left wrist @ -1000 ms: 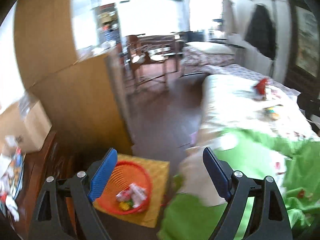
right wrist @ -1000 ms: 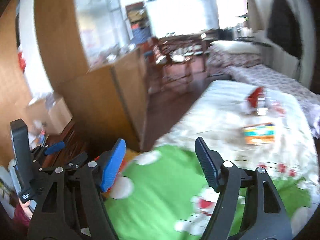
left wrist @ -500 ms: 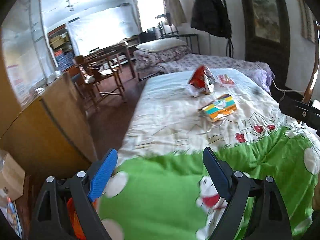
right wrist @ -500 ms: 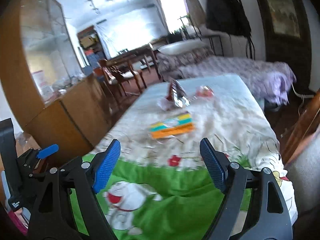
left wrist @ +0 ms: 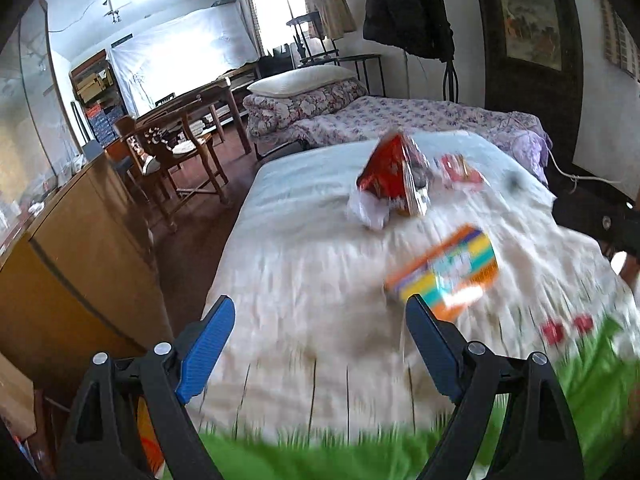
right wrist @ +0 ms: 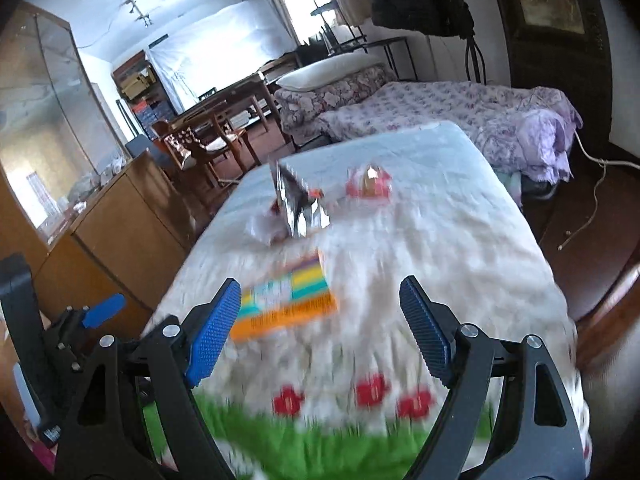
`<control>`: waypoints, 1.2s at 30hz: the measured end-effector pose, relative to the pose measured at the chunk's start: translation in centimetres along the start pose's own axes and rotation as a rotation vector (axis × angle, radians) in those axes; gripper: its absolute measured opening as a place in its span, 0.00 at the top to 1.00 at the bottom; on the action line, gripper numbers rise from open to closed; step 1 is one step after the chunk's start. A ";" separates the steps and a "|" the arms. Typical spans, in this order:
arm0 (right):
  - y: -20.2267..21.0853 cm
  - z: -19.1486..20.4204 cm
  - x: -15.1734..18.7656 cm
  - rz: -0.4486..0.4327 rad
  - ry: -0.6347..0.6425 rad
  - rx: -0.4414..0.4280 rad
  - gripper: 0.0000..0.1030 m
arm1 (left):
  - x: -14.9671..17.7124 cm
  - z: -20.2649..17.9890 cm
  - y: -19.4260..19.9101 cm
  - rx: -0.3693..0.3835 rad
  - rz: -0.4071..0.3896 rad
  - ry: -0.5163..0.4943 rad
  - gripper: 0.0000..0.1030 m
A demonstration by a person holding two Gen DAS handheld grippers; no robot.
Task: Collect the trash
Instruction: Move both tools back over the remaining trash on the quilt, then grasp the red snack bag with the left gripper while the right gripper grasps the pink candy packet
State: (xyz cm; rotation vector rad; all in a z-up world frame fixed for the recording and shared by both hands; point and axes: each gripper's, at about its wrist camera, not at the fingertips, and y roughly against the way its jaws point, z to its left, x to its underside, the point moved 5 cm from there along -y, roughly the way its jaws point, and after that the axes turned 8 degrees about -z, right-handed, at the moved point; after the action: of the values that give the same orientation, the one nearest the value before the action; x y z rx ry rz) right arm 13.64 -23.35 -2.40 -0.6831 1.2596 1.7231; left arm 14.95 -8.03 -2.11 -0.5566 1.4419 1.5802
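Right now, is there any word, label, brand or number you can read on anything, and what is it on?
None can be read.
Striped packet: print smeared by motion blur.
Red bag: markings blurred.
Small red wrapper: too small and blurred.
Boxes on the far shelf: too small.

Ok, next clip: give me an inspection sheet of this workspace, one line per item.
Surface: bed with white floral quilt, green blanket at near edge.
Job's things: orange, yellow and teal striped flat box; red and silver foil snack bag on crumpled white paper; small red and white wrapper.
Clutter: nothing seen beyond these.
Grippers: left gripper open, empty; right gripper open, empty, striped box just beyond its left finger.
Cables: white cord on floor, right of bed.
Surroundings: brown wooden cabinet, wooden chairs, second bed with pillow, dark hanging coat.
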 end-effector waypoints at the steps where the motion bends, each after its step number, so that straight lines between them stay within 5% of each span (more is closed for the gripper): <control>1: -0.8 0.1 -0.9 -0.009 0.002 0.004 0.21 | -0.7 -0.1 -0.8 0.000 -0.007 -0.002 0.17; 8: -5.7 -1.0 -4.6 -0.073 0.030 0.071 0.18 | -4.2 -0.9 -6.2 0.005 -0.033 -0.020 0.17; 18: -11.4 -4.4 -4.7 0.028 -0.057 0.137 0.18 | -5.4 -2.3 -13.3 0.059 0.039 0.028 0.17; 29: -12.5 -4.8 -5.0 0.021 -0.016 0.209 0.17 | -5.0 -2.4 -14.9 0.070 0.040 0.005 0.17; 36: -11.8 -5.8 -5.4 0.009 -0.050 0.211 0.17 | -5.9 0.0 -14.3 0.206 0.028 0.130 0.17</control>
State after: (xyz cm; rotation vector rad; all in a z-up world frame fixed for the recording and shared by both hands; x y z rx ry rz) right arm 26.26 -29.29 -5.40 -0.5086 1.3874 1.5768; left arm 29.83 -11.05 -5.11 -0.5264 1.6937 1.4166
